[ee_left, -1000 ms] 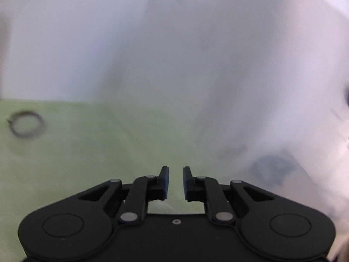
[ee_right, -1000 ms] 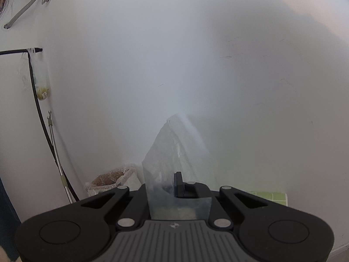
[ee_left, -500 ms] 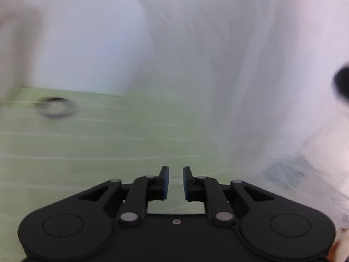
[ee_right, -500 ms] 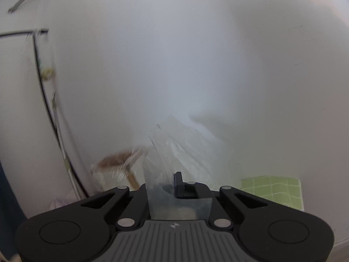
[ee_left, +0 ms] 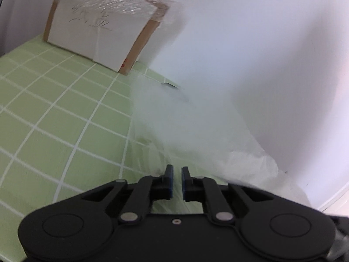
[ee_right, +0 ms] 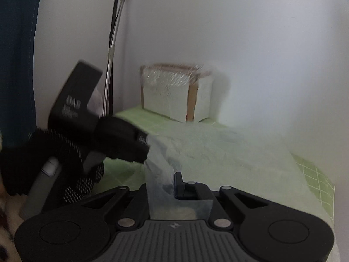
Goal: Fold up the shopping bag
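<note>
The shopping bag [ee_right: 218, 152] is thin, translucent white plastic, spread low over the green checked tablecloth [ee_right: 312, 174]. My right gripper [ee_right: 168, 185] is shut on a bunched edge of it; the film hides the left finger. In the left wrist view the bag [ee_left: 185, 120] runs from the far centre down past the gripper's right side, with wrinkles just ahead of the pads. My left gripper [ee_left: 176, 180] shows a narrow gap between its blue pads. In the right wrist view the left gripper [ee_right: 145, 150], held by a black gloved hand [ee_right: 54, 159], has its tip at the bag's left edge.
A white box with brown taped edges and a plastic wrap top [ee_left: 96, 32] stands at the back of the cloth [ee_left: 54, 109], against the white wall. Cables [ee_right: 112, 54] run down the wall's corner, and dark blue fabric [ee_right: 15, 65] hangs at far left.
Both views have swung down from the wall and hanging film to the table. The bag has come down from hanging onto the cloth. The gap between the left pads is unchanged.
</note>
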Action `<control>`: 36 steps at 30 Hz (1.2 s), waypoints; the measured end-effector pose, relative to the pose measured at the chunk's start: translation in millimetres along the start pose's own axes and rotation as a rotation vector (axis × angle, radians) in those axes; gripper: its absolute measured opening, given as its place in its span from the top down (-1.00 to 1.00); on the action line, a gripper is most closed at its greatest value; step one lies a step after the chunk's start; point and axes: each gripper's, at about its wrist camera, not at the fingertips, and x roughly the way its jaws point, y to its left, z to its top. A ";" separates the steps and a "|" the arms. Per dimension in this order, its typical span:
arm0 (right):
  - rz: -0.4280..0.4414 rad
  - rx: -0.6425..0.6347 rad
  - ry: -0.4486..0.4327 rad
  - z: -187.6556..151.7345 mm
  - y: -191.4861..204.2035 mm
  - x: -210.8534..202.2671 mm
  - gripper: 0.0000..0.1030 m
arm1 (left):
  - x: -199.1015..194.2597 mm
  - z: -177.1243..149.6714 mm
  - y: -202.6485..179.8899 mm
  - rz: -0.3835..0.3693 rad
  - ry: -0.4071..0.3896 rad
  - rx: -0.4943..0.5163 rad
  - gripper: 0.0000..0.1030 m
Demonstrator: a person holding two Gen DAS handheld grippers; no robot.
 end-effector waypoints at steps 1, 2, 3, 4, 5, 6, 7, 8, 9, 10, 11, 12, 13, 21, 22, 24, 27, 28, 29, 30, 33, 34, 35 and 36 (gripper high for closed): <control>-0.015 -0.004 0.006 -0.6 2.8 3.5 0.99 | -1.7 0.3 1.1 -0.008 -0.001 -0.011 0.86; -0.033 0.001 0.011 -0.3 4.1 7.2 0.99 | -1.1 0.5 3.2 -0.016 0.000 -0.020 0.86; -0.051 0.005 0.016 0.0 5.4 11.0 0.99 | 2.5 0.6 5.8 -0.022 0.002 -0.027 0.86; -0.066 0.006 0.021 0.5 6.8 14.7 0.99 | 7.5 1.3 9.6 -0.028 0.003 -0.034 0.86; -0.077 0.000 0.025 1.6 8.5 18.7 0.99 | 14.7 3.0 15.0 -0.034 0.003 -0.041 0.86; -0.087 -0.006 0.029 2.6 10.2 22.6 0.99 | 21.8 4.7 20.4 -0.039 0.003 -0.048 0.86; -0.098 -0.016 0.034 3.4 12.3 26.4 0.99 | 30.0 6.1 24.9 -0.044 0.003 -0.057 0.86; -0.105 -0.036 0.043 3.5 15.4 29.8 0.99 | 36.0 7.0 27.2 -0.050 0.004 -0.069 0.86; -0.106 -0.055 0.053 2.4 18.5 32.8 0.99 | 35.8 8.0 28.6 -0.057 0.007 -0.082 0.86; -0.105 -0.069 0.059 0.5 21.1 34.9 0.99 | 35.6 8.7 30.5 -0.063 0.010 -0.096 0.86; -0.104 -0.084 0.066 -1.5 23.7 37.0 0.99 | 35.4 9.0 33.3 -0.069 0.014 -0.112 0.86; -0.103 -0.101 0.074 -3.3 26.2 38.9 0.99 | 34.3 10.3 36.1 -0.070 0.014 -0.125 0.85; -0.105 -0.118 0.076 -4.3 28.7 40.3 0.99 | 31.6 13.1 38.8 -0.064 0.007 -0.135 0.82; -0.098 -0.221 0.071 -4.9 40.1 39.1 0.99 | 23.8 24.0 64.9 -0.023 -0.025 -0.252 0.61; -0.100 -0.242 0.073 -3.4 40.3 39.7 0.99 | 25.3 23.9 65.2 -0.035 -0.018 -0.264 0.63; -0.101 -0.289 0.076 -3.7 44.1 41.8 0.99 | 26.0 23.3 66.0 -0.042 -0.013 -0.281 0.69; -0.107 -0.351 0.087 -9.1 52.3 47.4 0.99 | 20.7 25.3 69.9 -0.036 -0.048 -0.307 0.68; -0.108 -0.369 0.091 -10.3 53.9 47.9 0.99 | 15.3 26.3 71.0 -0.033 -0.075 -0.310 0.68; -0.110 -0.383 0.094 -11.0 55.2 48.2 0.99 | 5.7 26.9 71.1 -0.029 -0.113 -0.303 0.68; -0.111 -0.397 0.097 -11.5 56.5 48.3 0.99 | -4.1 27.9 69.5 -0.023 -0.155 -0.287 0.66; -0.100 -0.396 0.107 -10.2 56.9 46.7 0.99 | -8.5 34.2 56.4 -0.068 -0.192 -0.201 0.64; -0.095 -0.380 0.109 -9.4 55.5 46.0 0.99 | -5.8 35.1 50.5 -0.092 -0.182 -0.170 0.64; -0.090 -0.363 0.110 -8.7 54.1 45.2 0.99 | -0.4 34.0 44.0 -0.106 -0.158 -0.137 0.64; -0.085 -0.347 0.112 -8.0 52.7 44.5 0.99 | 7.0 31.7 37.0 -0.112 -0.126 -0.097 0.64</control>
